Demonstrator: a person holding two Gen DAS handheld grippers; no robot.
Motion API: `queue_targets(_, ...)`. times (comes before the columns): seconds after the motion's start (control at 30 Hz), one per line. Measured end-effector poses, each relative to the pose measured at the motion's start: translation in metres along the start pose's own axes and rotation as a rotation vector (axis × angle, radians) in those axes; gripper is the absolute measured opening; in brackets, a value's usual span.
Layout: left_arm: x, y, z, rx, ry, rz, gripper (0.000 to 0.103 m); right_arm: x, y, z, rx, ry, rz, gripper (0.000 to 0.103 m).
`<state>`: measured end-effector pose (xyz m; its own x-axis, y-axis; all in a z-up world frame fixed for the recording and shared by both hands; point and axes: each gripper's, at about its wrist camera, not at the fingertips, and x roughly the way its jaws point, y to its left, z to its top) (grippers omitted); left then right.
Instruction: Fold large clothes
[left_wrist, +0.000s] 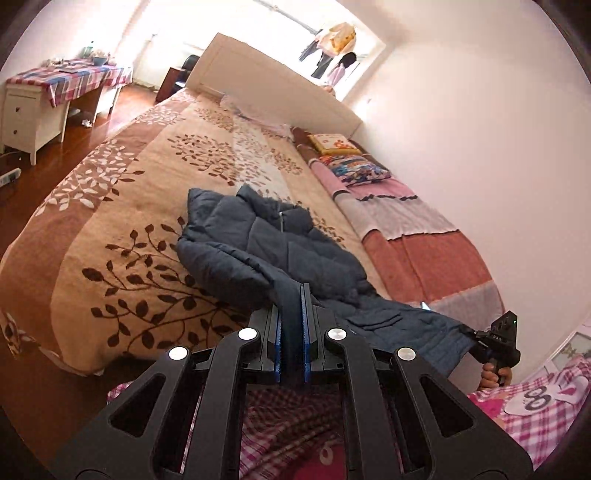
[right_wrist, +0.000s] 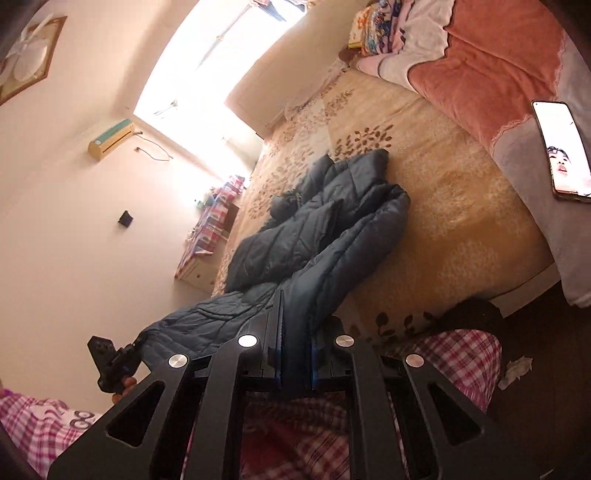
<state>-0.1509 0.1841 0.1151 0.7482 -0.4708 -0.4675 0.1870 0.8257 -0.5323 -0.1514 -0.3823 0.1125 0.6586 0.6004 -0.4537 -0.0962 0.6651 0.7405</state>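
A dark blue quilted jacket (left_wrist: 266, 243) lies partly folded on the bed with the leaf-patterned cover (left_wrist: 122, 206). My left gripper (left_wrist: 292, 295) is shut on the jacket's near hem. My right gripper (left_wrist: 476, 338) shows at the right of the left wrist view, clamped on the hem's far corner. In the right wrist view the jacket (right_wrist: 314, 236) stretches away from my right gripper (right_wrist: 293, 306), which is shut on its edge. My left gripper (right_wrist: 136, 341) shows at the lower left, holding the other hem corner. The hem hangs lifted between both grippers over the bed's near edge.
A striped pink and red blanket (left_wrist: 417, 236) and pillows (left_wrist: 354, 168) lie along the wall side. A phone (right_wrist: 561, 151) rests on that blanket. A white dresser with a plaid cloth (left_wrist: 44, 96) stands left of the bed. A person in plaid pyjamas (left_wrist: 295, 424) holds the grippers.
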Motion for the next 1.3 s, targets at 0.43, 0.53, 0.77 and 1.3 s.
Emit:
queue_targets(0.43, 0.001, -0.006, 0.022, -0.002, -0.042, -0.076, 0.008, -0.013, 0.003, 0.018, 0.041, -0.085, 0.083, 0.012)
queue_targets(0.53, 0.014, -0.005, 0.038, -0.011, -0.051, -0.078, 0.008, -0.002, 0.005, 0.037, 0.039, -0.088, 0.09, 0.012)
queue_targets(0.77, 0.058, 0.0, 0.1, -0.03, -0.06, -0.061, 0.008, 0.037, 0.015, 0.108, -0.007, -0.07, 0.072, 0.012)
queue_targets(1.3, 0.302, 0.094, 0.237, -0.183, 0.037, 0.186, 0.009, 0.287, -0.064, 0.293, 0.107, 0.026, -0.151, 0.012)
